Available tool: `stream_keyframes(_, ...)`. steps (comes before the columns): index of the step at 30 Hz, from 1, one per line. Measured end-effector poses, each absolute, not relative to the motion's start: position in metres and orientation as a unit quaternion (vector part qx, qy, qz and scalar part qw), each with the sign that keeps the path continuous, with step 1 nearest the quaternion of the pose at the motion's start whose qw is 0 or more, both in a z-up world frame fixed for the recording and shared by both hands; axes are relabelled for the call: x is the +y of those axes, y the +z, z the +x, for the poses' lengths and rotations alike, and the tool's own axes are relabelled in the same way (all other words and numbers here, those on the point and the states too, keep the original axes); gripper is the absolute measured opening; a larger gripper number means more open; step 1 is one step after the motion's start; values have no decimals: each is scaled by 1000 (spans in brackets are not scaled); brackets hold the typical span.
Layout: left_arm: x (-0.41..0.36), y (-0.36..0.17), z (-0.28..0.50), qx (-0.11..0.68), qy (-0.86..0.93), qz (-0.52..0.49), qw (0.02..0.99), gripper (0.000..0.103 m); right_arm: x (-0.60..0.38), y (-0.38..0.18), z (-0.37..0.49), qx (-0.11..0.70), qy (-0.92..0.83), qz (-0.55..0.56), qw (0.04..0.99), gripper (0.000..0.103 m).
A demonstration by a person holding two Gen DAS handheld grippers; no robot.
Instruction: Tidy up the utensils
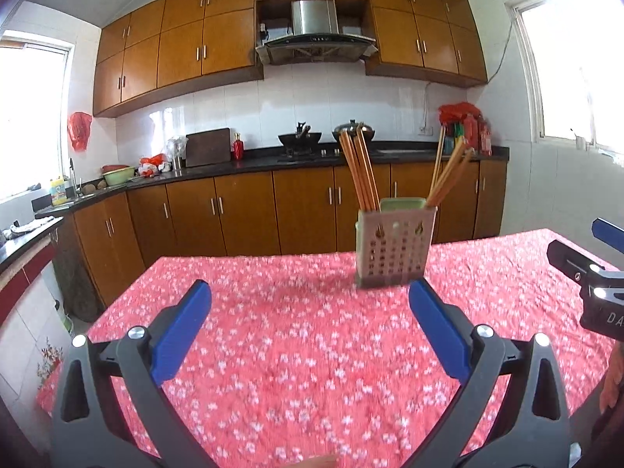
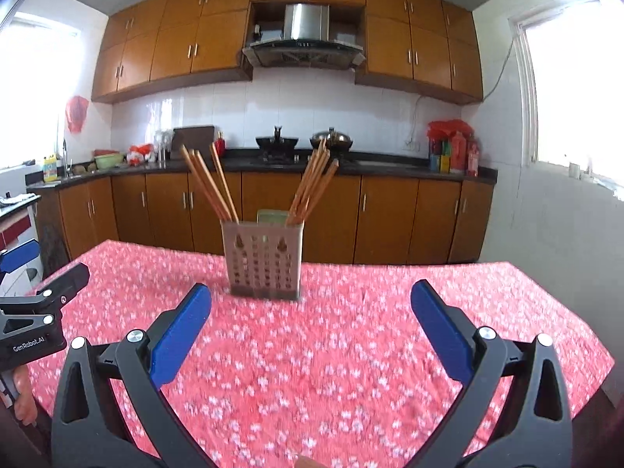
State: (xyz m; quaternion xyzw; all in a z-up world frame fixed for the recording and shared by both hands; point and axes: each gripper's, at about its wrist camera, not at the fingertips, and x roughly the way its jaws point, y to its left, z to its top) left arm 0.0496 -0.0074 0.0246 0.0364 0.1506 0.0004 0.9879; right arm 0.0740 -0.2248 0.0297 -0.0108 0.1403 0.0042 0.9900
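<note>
A beige perforated utensil holder point(image 1: 394, 245) point(image 2: 265, 261) stands upright on the red floral tablecloth point(image 1: 296, 335) point(image 2: 351, 335). Two bunches of orange-brown chopsticks lean out of it, one to the left point(image 1: 360, 173) point(image 2: 210, 183) and one to the right point(image 1: 446, 177) point(image 2: 312, 183). My left gripper point(image 1: 310, 304) is open over the cloth, short of the holder, with nothing between its blue pads. My right gripper point(image 2: 310, 306) is open too, also short of the holder and empty. Each gripper shows at the edge of the other's view.
Behind the table runs a dark kitchen counter point(image 1: 249, 162) with a wok point(image 1: 299, 138), a lidded pan point(image 1: 353, 130), a cutting board point(image 1: 208, 147), bottles and a sink at the left. Wooden cabinets sit above and below it. Windows flank the room.
</note>
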Motion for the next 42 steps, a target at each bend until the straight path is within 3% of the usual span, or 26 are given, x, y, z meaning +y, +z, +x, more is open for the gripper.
stream_keyframes(11, 0, 1, 53, 189, 6, 23, 982, 99, -226, -3, 64, 177, 7, -2, 984, 101)
stream_keyframes(42, -3, -1, 53, 194, -8, 13, 981, 99, -234, -7, 68, 193, 6, 14, 981, 101)
